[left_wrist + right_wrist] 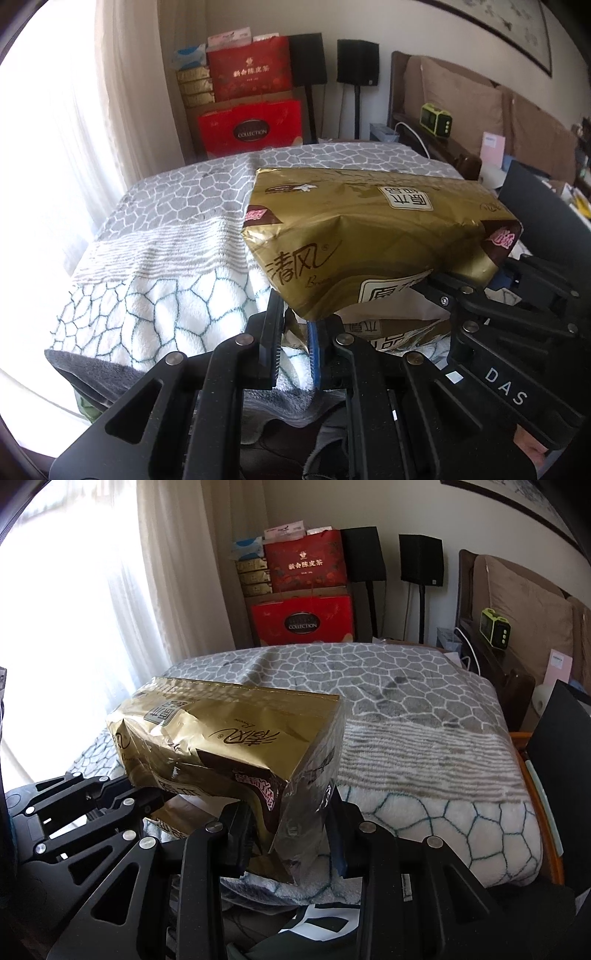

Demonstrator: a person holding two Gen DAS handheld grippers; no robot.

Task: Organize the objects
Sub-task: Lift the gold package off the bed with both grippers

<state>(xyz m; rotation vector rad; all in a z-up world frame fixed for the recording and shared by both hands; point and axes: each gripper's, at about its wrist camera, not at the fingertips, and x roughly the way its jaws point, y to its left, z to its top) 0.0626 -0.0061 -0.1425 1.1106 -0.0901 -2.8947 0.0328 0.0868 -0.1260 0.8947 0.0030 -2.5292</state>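
A gold foil tissue pack (369, 229) hangs in the air over a towel with a grey and white cell pattern (166, 258), carried by both grippers. My left gripper (295, 347) is shut on the pack's near lower corner, where the wrapper sits pinched between the blue pads. In the right wrist view the same pack (229, 731) has its other end clamped between the fingers of my right gripper (291, 834). The left gripper (147, 794) shows there at the pack's far lower edge. More gold print shows beneath the pack; I cannot tell if it is a second pack.
The towel (424, 738) covers a raised padded surface. Behind it stand stacked red gift boxes (251, 125) and two black speakers (357, 61). A curtain (74, 147) hangs at the left, and a green clock (437, 120) sits by brown cushions on the right.
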